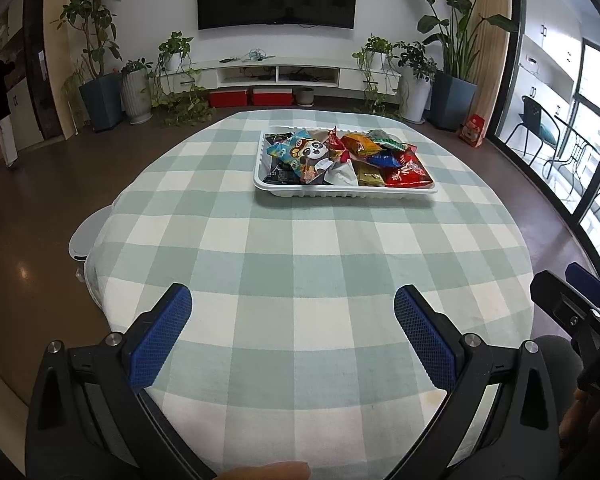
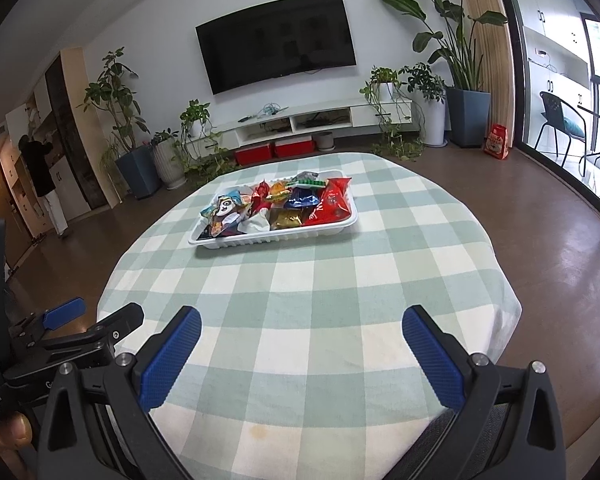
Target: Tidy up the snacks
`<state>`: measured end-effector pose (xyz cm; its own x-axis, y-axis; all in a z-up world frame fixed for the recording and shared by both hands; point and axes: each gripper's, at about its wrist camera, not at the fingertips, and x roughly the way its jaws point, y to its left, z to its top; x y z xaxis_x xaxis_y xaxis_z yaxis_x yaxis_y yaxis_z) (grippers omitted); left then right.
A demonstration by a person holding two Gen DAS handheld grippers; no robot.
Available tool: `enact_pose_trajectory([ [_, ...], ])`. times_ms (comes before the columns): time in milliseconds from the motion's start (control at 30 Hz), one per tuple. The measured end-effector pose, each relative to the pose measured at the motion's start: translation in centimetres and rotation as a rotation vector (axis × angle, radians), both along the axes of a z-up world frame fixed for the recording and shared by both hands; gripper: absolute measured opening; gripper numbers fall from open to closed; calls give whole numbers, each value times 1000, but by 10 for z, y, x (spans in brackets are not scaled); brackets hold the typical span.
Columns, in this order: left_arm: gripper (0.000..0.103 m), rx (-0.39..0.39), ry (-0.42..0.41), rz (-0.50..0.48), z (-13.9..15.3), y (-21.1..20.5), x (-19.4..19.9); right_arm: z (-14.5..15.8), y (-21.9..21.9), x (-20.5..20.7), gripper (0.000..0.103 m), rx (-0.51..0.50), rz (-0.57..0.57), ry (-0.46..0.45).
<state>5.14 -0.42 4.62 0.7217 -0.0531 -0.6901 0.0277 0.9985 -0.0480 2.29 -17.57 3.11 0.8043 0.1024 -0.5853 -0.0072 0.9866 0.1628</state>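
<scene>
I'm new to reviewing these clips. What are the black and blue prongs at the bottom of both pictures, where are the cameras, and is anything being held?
There is no robot here: a person holds a two-finger gripper in each hand, with a fisheye camera on each looking forward along its fingers. One picture is from the left gripper, the other from the right gripper. The prongs are their jaws with blue pads, standing wide apart and holding nothing. Ahead, on a round table with a checked cloth, sits a white tray filled with snack packets.
</scene>
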Motion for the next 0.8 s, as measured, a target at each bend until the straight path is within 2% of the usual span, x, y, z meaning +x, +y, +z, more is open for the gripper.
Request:
enact_pose_trajectory([
  [800,103,-4,11,-4,-10,1,2,-11,7,4,103,-33,-1,69],
])
